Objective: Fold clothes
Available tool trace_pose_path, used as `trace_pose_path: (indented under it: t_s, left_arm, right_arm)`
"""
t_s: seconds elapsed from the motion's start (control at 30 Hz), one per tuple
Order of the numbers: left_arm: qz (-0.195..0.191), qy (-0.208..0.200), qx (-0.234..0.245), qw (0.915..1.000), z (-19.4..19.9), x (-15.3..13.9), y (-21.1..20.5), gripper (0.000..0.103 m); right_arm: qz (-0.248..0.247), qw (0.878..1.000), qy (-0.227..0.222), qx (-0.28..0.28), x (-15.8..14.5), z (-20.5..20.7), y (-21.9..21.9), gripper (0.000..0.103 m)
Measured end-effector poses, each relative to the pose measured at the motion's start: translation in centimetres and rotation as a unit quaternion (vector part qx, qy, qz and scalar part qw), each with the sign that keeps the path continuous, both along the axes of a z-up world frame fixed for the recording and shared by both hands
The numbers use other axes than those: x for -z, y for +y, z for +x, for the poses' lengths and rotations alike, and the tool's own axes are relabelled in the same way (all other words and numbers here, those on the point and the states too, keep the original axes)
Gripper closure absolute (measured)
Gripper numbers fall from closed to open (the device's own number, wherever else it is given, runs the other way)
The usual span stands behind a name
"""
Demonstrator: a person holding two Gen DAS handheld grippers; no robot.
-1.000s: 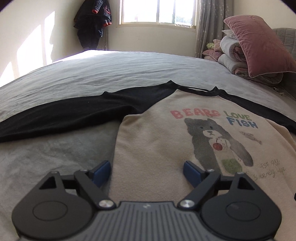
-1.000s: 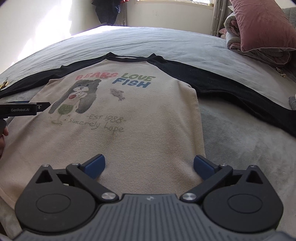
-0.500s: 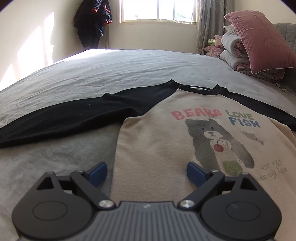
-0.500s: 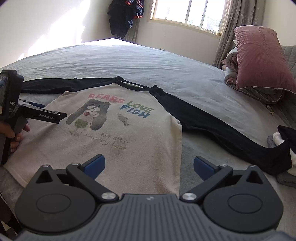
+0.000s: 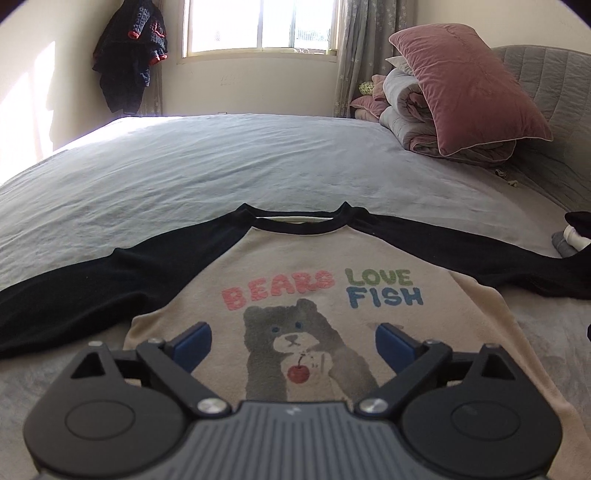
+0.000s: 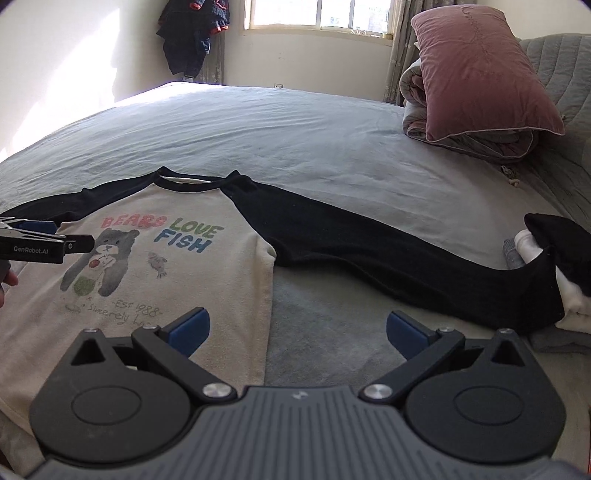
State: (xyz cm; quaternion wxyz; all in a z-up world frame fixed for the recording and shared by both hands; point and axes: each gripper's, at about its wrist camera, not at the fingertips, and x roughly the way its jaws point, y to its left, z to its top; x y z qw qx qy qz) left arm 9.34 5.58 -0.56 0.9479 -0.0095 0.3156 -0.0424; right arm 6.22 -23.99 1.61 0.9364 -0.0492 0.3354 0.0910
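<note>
In your left wrist view, your left gripper (image 5: 293, 345) hangs above the lower chest of the cream shirt (image 5: 310, 317), its jaws spread wide with nothing between them; the blue pads (image 5: 192, 345) sit either side of the printed bear and you cannot tell whether they touch the cloth. The shirt lies flat and face up on the grey bed (image 5: 229, 158), collar away from you, both black sleeves stretched out sideways. A pink pillow (image 5: 465, 88) leans on a rolled quilt (image 5: 410, 122) at the far right, and dark clothes (image 5: 129, 55) hang beside the window (image 5: 258, 26). In your right wrist view, your right gripper (image 6: 297, 332) is released just as wide and holds nothing; its left pad is over the shirt's lower right part, its right pad over bare bedding beside the hem. The right black sleeve (image 6: 388, 251) runs out to a small heap of black and white clothing (image 6: 554, 251), its cuff resting against it. Your left gripper shows side-on at the left edge, over the shirt's left shoulder area, with fingers of your hand (image 6: 7, 280) just below it.
</note>
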Motion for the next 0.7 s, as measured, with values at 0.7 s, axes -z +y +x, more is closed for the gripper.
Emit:
trace_pose_path:
  t_s: [0.7]
  left_arm:
    - [0.022, 0.016, 0.126, 0.9916, -4.2, 1.0, -0.7, 0.01]
  right_arm:
    - [0.109, 0.993, 0.042, -0.002, 2.0, -1.4, -3.2, 0.001]
